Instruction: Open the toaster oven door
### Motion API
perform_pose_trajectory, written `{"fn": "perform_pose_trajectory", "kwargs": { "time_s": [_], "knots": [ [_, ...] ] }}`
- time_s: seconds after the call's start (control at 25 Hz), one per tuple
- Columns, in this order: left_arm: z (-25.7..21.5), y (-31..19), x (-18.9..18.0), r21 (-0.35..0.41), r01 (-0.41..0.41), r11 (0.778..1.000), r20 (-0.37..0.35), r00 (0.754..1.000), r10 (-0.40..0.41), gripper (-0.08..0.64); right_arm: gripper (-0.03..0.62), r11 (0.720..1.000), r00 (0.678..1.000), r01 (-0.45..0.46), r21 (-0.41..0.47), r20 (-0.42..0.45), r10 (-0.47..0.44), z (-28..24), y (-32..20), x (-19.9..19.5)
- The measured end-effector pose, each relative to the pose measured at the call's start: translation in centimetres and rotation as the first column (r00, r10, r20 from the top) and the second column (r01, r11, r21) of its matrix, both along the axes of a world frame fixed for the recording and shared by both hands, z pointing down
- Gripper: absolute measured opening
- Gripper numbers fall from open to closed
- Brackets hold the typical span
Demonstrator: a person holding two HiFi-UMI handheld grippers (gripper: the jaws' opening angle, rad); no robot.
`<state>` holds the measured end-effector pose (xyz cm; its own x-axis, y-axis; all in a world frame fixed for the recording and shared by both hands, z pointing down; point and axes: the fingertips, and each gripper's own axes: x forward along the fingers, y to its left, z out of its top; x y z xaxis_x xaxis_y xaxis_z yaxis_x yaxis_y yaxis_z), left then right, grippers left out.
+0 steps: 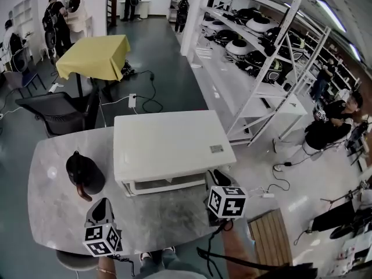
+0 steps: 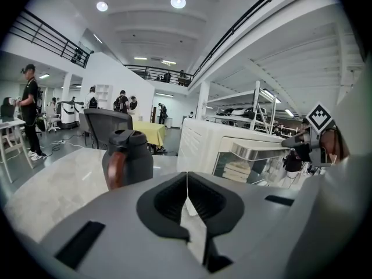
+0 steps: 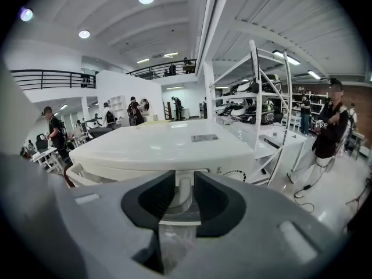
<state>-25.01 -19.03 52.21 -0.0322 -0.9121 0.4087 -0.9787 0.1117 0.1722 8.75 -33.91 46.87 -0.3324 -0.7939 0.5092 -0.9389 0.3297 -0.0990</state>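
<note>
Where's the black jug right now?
In the head view, the black jug sits on the table's left side, left of the toaster oven and just beyond the left gripper.

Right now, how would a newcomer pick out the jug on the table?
Find the grey marble table with the big white toaster oven on it. Left of the oven, standing apart from it, is the jug: the only dark, rounded thing there, with a reddish-brown handle.
</note>
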Motion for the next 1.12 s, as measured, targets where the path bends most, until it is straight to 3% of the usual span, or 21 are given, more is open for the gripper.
{"fn": "perform_pose_trajectory", "kwargs": {
  "time_s": [0.44, 1.12],
  "knots": [
    [0.6, -0.4, -0.1, -0.012, 0.005, 1.000, -0.013, 1.000, -0.005, 0.008, 0.084, 0.989, 0.999, 0.035, -0.147, -0.007, -0.037, 0.7, -0.3, -0.4],
    [0.1, 0.0, 0.3, -0.005, -0.022, 1.000, 0.005, 1.000, 0.022, 0.008, 0.084, 0.981, 0.997, 0.060, -0.187, -0.028, -0.066, 1.2, 0.7, -0.1]
  ]
}}
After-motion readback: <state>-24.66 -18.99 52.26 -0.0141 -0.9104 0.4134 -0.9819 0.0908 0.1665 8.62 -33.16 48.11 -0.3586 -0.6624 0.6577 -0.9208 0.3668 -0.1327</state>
